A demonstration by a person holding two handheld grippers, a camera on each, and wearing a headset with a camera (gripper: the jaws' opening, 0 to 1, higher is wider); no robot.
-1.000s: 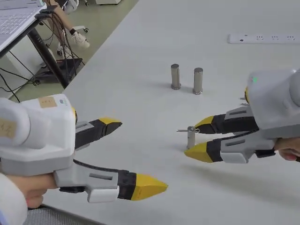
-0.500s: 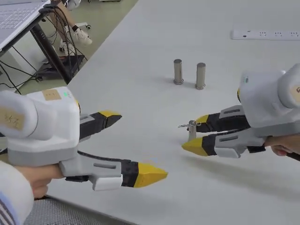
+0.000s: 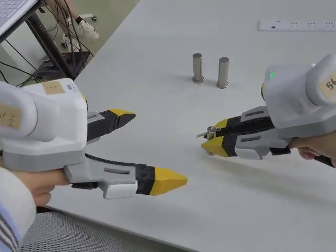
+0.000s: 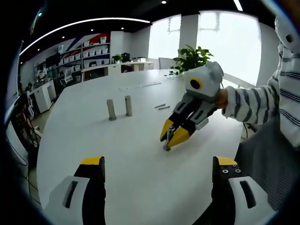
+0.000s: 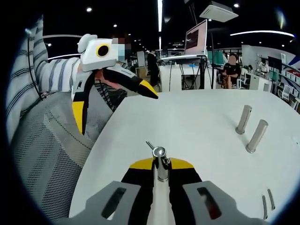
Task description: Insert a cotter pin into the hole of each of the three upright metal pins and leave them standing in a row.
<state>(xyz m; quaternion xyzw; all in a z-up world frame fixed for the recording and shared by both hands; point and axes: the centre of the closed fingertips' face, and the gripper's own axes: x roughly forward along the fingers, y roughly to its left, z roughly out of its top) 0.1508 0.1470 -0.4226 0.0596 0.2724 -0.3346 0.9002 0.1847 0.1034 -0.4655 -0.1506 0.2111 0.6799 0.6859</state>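
Note:
A short metal pin (image 3: 211,130) with a cotter pin (image 3: 202,135) through its hole stands on the white table, and my right gripper (image 3: 212,138) is shut on it from the right. In the right gripper view the pin (image 5: 160,153) sits squeezed between the yellow jaw tips of that gripper (image 5: 161,166). Two more upright metal pins (image 3: 197,67) (image 3: 223,72) stand side by side farther back. My left gripper (image 3: 149,148) hovers open near the table's front left with nothing between its jaws. Two loose cotter pins (image 4: 160,106) lie on the table beyond the right gripper (image 4: 169,139).
A white power strip (image 3: 296,24) lies at the far right of the table (image 3: 157,79). The table's left edge runs diagonally, with a laptop stand and cables (image 3: 47,42) on the floor side. A mesh chair (image 5: 51,154) stands by the near edge.
The right gripper's jaws, which stood open on either side of the near pin, have closed on it. The left gripper has barely moved.

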